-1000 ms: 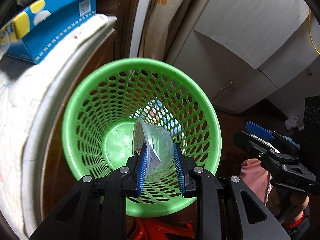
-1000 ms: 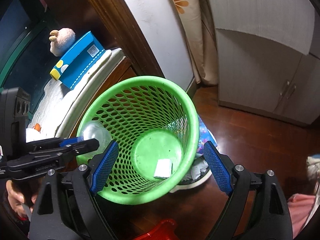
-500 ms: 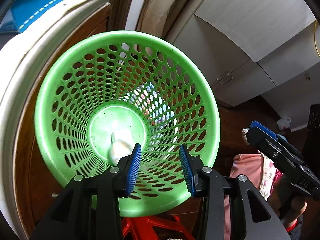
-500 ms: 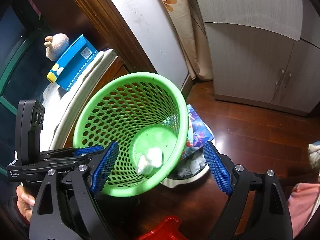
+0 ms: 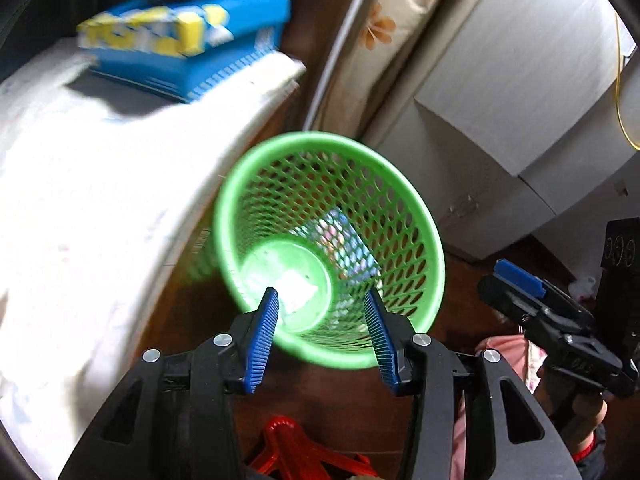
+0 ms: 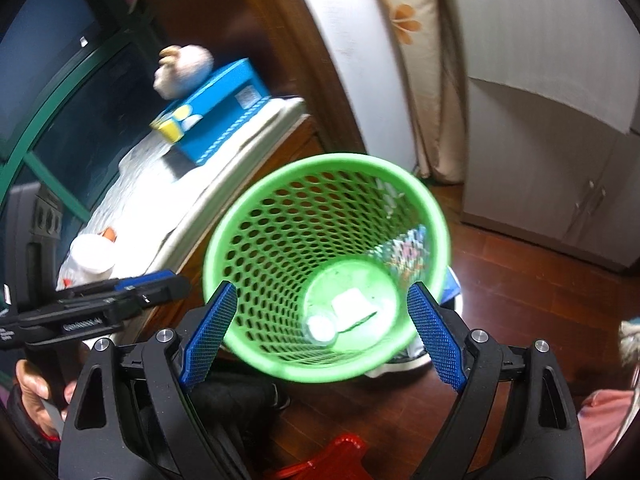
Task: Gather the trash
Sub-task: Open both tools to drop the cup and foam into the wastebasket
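Hovering above green basket [image 5: 420, 216] | left gripper [image 5: 322, 334] released, holding nothing | right gripper [image 6: 322, 334] spread wide, holding nothing | clear cup [image 6: 320, 328] and white scrap [image 6: 352, 306] on basket floor

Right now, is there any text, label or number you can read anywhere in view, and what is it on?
Nothing reads cleanly.
Blue box: a white code label and yellow print, both too blurred to read.
Left gripper body: white lettering, too blurred.
Right gripper body: embossed digits, perhaps "045", not certain.
Green basket: no text visible.
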{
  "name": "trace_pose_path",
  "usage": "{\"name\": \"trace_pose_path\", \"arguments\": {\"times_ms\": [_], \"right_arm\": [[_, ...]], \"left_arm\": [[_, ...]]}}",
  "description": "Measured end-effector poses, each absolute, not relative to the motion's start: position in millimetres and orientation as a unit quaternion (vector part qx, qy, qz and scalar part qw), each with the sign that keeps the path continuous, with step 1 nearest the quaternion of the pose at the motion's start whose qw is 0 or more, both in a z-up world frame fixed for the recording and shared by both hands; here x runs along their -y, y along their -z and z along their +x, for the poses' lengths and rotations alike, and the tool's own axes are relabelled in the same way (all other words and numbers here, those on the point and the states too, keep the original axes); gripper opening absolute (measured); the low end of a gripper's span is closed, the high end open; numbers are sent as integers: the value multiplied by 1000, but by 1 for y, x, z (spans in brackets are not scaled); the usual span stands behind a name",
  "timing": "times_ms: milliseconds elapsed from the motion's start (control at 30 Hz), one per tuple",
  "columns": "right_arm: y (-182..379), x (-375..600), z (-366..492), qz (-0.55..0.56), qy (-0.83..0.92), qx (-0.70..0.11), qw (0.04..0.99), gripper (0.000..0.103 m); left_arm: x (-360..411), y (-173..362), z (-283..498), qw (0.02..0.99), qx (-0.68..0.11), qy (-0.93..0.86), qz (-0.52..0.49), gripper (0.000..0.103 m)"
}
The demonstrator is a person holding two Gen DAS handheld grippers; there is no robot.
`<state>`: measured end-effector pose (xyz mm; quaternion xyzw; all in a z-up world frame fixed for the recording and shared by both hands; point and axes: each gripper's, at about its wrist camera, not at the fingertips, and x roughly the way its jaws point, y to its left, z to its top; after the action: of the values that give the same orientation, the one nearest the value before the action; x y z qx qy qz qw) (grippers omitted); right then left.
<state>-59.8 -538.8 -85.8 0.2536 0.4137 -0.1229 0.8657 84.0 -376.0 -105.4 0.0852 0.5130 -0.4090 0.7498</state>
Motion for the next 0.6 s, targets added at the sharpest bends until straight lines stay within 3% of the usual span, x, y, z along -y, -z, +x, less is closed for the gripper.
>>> {"name": "trace_pose_path", "arguments": {"times_ms": [133,367,600], "right_arm": [[75,513,-47,234,98,-415,874,88],[56,463,-19,201,47,-416,886,89],[44,415,11,183,-7,-417,890,90]], "left_arm": [[341,89,84,773,-495,392,65,49],[267,63,89,812,-474,340,29,50],[190,50,98,846,-458,271,-8,60]]}}
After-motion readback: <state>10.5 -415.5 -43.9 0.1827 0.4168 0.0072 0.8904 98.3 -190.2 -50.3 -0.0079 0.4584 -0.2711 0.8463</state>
